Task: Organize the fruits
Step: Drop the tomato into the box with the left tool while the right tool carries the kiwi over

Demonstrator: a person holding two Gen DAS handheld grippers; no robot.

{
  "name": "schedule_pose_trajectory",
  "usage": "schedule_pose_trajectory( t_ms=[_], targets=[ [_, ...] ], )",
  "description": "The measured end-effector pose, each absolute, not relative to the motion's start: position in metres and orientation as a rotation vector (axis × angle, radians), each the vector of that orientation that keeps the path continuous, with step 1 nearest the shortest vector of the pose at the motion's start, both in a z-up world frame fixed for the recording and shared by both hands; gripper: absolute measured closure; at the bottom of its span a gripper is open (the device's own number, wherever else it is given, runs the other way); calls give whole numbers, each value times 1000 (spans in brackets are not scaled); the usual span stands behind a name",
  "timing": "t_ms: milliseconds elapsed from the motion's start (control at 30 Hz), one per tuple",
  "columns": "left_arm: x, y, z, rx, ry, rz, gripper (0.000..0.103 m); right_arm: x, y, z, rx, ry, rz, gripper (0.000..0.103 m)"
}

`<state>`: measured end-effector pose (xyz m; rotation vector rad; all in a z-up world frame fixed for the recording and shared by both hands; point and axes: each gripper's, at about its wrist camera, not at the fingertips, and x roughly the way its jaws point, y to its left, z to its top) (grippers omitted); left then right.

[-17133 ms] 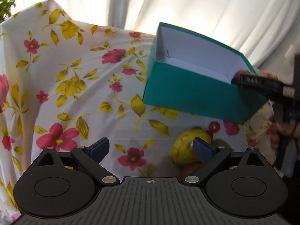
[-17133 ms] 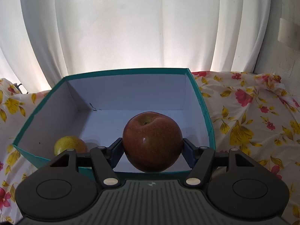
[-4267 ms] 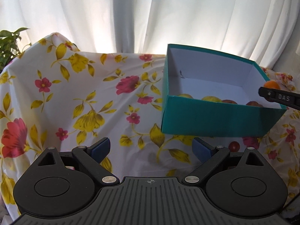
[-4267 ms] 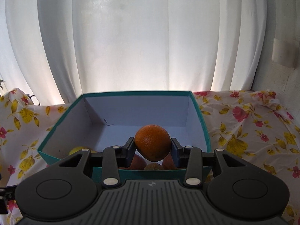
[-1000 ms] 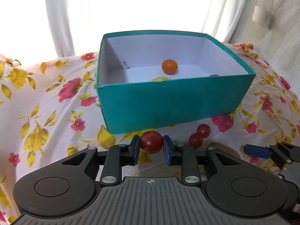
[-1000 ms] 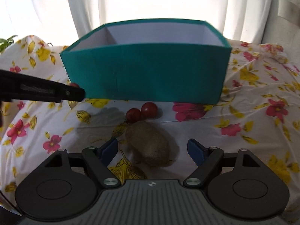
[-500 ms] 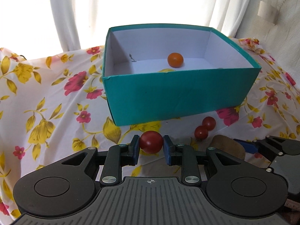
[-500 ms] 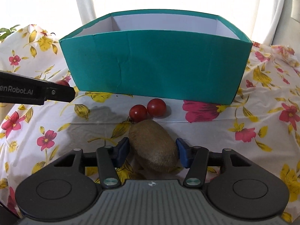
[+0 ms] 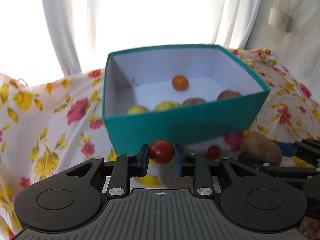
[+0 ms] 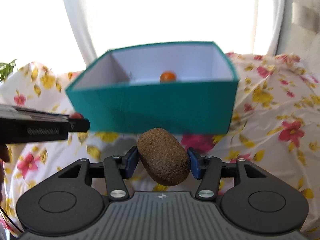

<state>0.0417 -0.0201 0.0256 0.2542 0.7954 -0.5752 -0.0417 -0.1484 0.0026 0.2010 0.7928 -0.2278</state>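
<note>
My left gripper (image 9: 161, 159) is shut on a red cherry tomato (image 9: 161, 154), held above the cloth in front of the teal box (image 9: 186, 124). My right gripper (image 10: 163, 163) is shut on a brown kiwi (image 10: 164, 156), also lifted in front of the box (image 10: 160, 108); the kiwi also shows in the left wrist view (image 9: 260, 147). Inside the box lie an orange (image 9: 180, 82), two yellow-green fruits (image 9: 167, 106) and two reddish apples (image 9: 228, 95). Another cherry tomato (image 9: 214, 151) lies on the cloth near the box.
A white cloth with red and yellow flowers (image 9: 50, 130) covers the surface. White curtains (image 9: 60, 30) hang behind the box. The left gripper's side (image 10: 40, 126) crosses the left of the right wrist view. A plant (image 10: 7, 69) stands at far left.
Both grippers have lifted their fruit off the cloth and risen, so more of the box's inside shows. The right gripper has closed fully on the kiwi.
</note>
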Motion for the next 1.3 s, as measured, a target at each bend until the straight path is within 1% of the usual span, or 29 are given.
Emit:
schedule_pose_trajectory(
  t_ms=[267, 467, 733, 933, 1033, 1067, 1100, 1200, 1233, 1300],
  targets=[
    [54, -34, 48, 245, 734, -598, 73, -48, -159, 37, 191, 697, -294, 51],
    [79, -54, 53, 247, 726, -571, 73, -50, -168, 48, 194, 665, -322, 51],
    [119, -80, 34, 277, 746, -487, 73, -47, -176, 55, 206, 637, -347, 51],
    [133, -91, 14, 308, 788, -461, 73, -46, -182, 55, 210, 634, -366, 51],
    [140, -93, 6, 306, 824, -454, 71, -46, -186, 55, 212, 636, -378, 51],
    [142, -92, 4, 305, 829, -451, 68, -46, -187, 55, 213, 636, -382, 51],
    [143, -91, 3, 306, 837, -445, 53, -46, -188, 55, 214, 636, -384, 51],
    [142, -84, 6, 298, 821, -444, 39, -46, -190, 54, 219, 637, -385, 51],
    [140, -81, 9, 283, 823, -451, 36, -45, -190, 54, 221, 637, -384, 51],
    [133, -71, 18, 244, 811, -453, 26, -43, -191, 54, 224, 635, -383, 51]
  ],
)
